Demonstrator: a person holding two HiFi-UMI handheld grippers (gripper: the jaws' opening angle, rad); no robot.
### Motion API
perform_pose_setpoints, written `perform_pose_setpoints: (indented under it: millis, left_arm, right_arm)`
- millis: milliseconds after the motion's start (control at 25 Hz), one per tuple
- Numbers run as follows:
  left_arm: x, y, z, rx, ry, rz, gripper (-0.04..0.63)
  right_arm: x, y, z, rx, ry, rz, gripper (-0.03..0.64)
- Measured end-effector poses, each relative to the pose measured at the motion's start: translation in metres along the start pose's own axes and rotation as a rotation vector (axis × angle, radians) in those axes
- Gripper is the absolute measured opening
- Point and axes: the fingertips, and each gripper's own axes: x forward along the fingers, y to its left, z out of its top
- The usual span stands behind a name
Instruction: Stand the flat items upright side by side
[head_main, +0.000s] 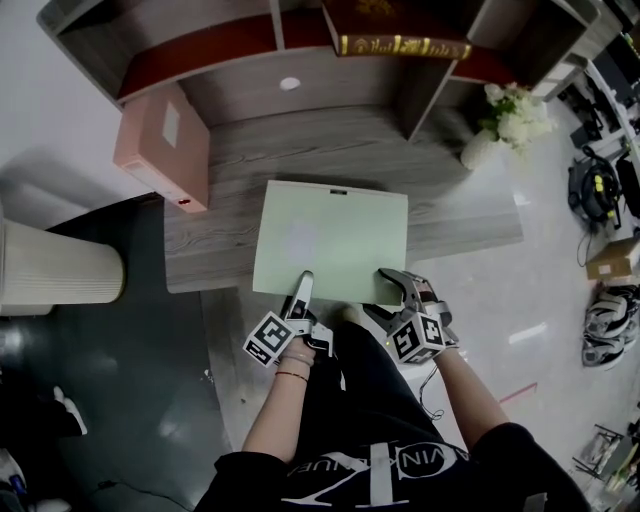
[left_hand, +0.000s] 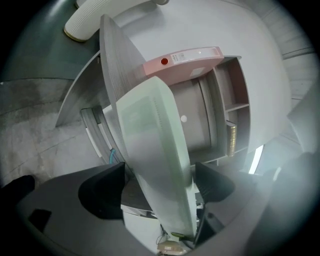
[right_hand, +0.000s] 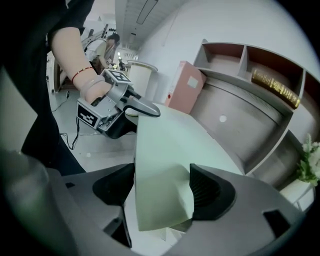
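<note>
A pale green flat box (head_main: 330, 235) lies on the grey wooden desk (head_main: 455, 215), its near edge hanging over the desk's front. My left gripper (head_main: 303, 288) is at the near edge left of centre, one finger lying on top. In the left gripper view the box (left_hand: 150, 130) runs edge-on between the jaws, with a gap showing on the left side. My right gripper (head_main: 396, 287) is at the near right corner. There the box corner (right_hand: 165, 165) fills the space between both pads (right_hand: 207, 192). A pink box (head_main: 160, 150) stands upright at the desk's left end.
Behind the desk top is a shelf unit (head_main: 250, 50) with a dark book with gold lettering (head_main: 400, 45). White flowers in a vase (head_main: 512, 118) stand at the right end. A ribbed white bin (head_main: 55, 272) stands on the floor at left; cables and gear (head_main: 605, 200) lie at right.
</note>
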Motion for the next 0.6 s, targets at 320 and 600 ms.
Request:
perform_pose_setpoints:
  millis: [320,600]
  left_arm:
    - [0.006,-0.005,-0.002,-0.173,-0.039,-0.144,0.324]
    - [-0.009,-0.008,-0.007,-0.144,-0.008,-0.097,0.306]
  right_arm:
    - [-0.008,0.009,0.002,0.033,-0.023,-0.002,0.341]
    - [-0.014,0.016,-0.002,0.051,-0.021,0.036,0.344]
